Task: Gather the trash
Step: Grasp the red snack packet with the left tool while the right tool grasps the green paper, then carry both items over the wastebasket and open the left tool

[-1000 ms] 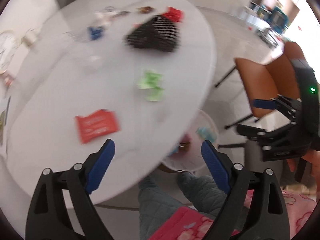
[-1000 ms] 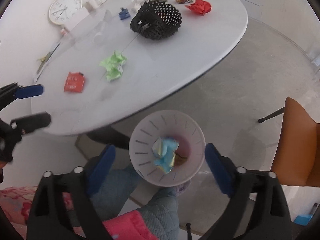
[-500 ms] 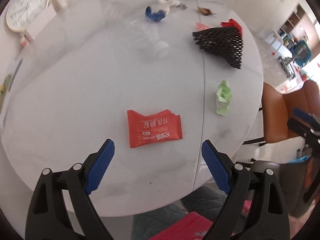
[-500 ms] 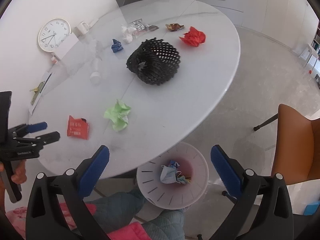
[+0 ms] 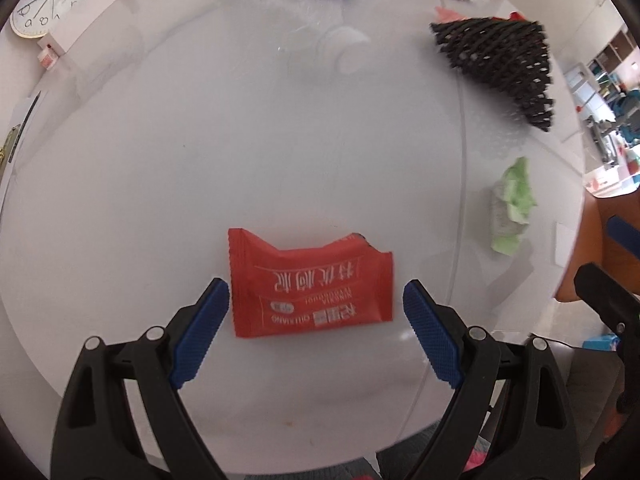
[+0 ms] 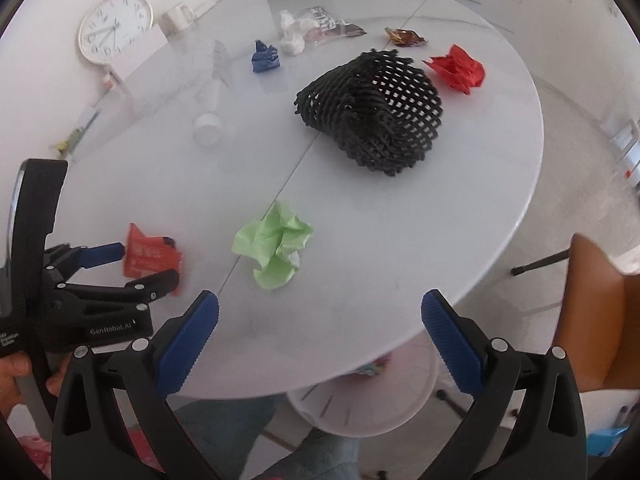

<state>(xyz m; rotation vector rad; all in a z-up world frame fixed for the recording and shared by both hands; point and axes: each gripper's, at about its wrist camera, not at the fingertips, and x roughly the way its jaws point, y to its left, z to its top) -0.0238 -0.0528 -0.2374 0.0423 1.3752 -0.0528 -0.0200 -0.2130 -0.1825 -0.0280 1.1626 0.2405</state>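
Near the front edge of the round white table (image 6: 460, 216), on its left side, the left gripper (image 5: 316, 308) points down with its jaws spread wide to either side of a flat red wrapper (image 5: 310, 284) lying on the tabletop, its blue pads (image 5: 200, 332) not pressing on it. Over the same front edge, further right, the right gripper (image 6: 320, 320) is wide open and empty, with a crumpled green paper (image 6: 276, 250) just beyond its fingers. Toward the table's middle sits a black mesh net (image 6: 372, 110), more scraps lie along the far edge, and a white bin (image 6: 372, 404) stands partly under the front edge.
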